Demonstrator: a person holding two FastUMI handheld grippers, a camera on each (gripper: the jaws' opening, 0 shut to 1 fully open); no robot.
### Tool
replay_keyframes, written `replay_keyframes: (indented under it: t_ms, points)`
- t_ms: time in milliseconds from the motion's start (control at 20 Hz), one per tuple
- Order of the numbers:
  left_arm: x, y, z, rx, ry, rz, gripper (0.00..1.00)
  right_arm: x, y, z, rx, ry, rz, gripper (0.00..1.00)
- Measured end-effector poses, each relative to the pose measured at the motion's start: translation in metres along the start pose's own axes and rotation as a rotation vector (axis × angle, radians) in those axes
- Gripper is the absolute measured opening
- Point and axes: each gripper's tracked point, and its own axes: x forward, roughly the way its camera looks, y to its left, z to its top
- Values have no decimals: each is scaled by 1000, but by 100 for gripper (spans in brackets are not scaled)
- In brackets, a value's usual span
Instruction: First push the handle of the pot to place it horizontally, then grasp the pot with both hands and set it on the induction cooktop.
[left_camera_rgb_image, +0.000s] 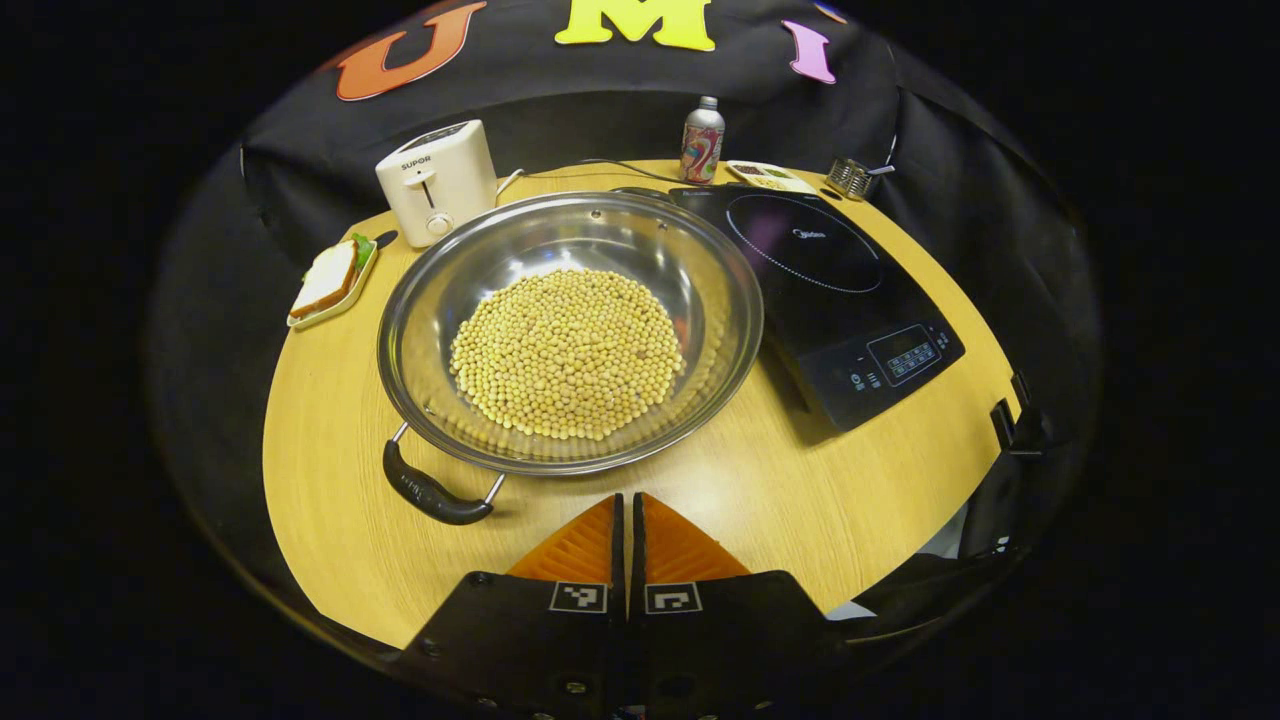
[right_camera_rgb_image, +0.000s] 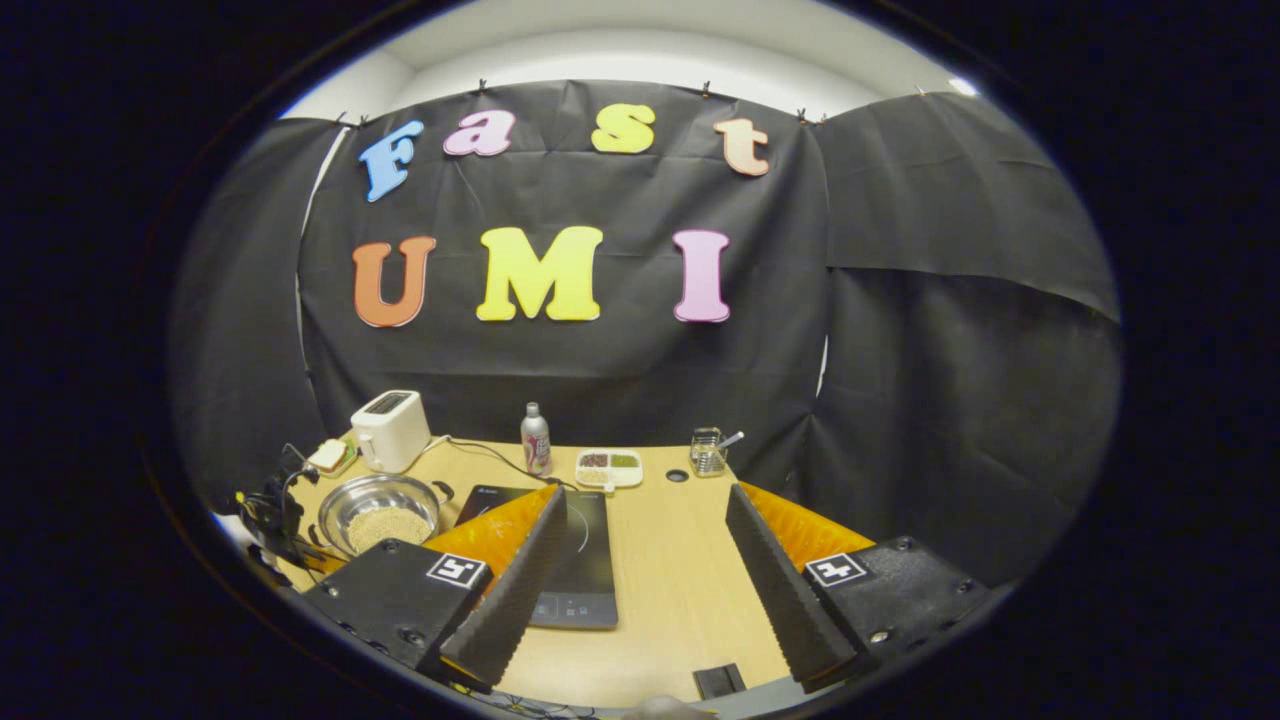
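Pot: a wide, shallow stainless-steel pot (left_camera_rgb_image: 570, 330) is seen on the round pale wooden table (left_camera_rgb_image: 330, 480), left of the cooktop in the left gripper view, its right rim just beside or touching the cooktop's edge. A heap of small round yellow beans (left_camera_rgb_image: 567, 352) is held in its bottom.
Pot handle: a black curved handle on wire brackets (left_camera_rgb_image: 432, 490) is seen at the pot's near-left rim, pointing toward the camera and to the left. A second handle (right_camera_rgb_image: 441, 491) is made out at the pot's right side in the right gripper view.
Cooktop: a flat black induction cooktop (left_camera_rgb_image: 830, 290) lies on the table with nothing on its ring; its control panel is turned toward the near right.
Left gripper: the left gripper (left_camera_rgb_image: 629, 530) is held above the table just in front of the pot's near rim, its jaws pressed together with nothing between them; no contact with the pot is seen.
Right gripper: the right gripper (right_camera_rgb_image: 645, 580) is held over the table's near edge, its jaws spread wide and empty, well apart from the pot.
Background: a white toaster (left_camera_rgb_image: 438, 182), a sandwich on a small tray (left_camera_rgb_image: 332, 280), a slim metal bottle (left_camera_rgb_image: 702, 140), a divided snack tray (right_camera_rgb_image: 608, 467) and a small wire basket (left_camera_rgb_image: 852, 177) are set along the far side.
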Motion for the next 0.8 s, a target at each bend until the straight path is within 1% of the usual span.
replay_keyframes:
  t_ms: [250, 300, 350, 400, 450, 550, 600, 800]
  points:
    - [6, 26, 1, -6, 11, 49, 0, 4, 4, 0, -1, 4, 9, 97]
    - [7, 31, 2, -5, 11, 59, 10, 5, 4, 0, -3, 4, 10, 98]
    - [8, 34, 2, -7, 15, 67, 0, 7, 6, -1, -8, 7, 11, 98]
    - [11, 38, 3, -16, 17, 71, 10, 8, 6, 0, -9, 8, 12, 98]
    - [11, 37, 2, -27, 21, 64, 0, 9, 7, -1, -10, 11, 13, 98]
    - [10, 38, 3, -39, 23, 65, 0, 11, 8, -1, -9, 13, 17, 98]
    - [9, 40, 4, -40, 23, 74, 10, 12, 9, 0, -12, 15, 19, 98]
    - [13, 52, 6, -56, 30, 94, 10, 15, 7, 1, -10, 18, 16, 97]
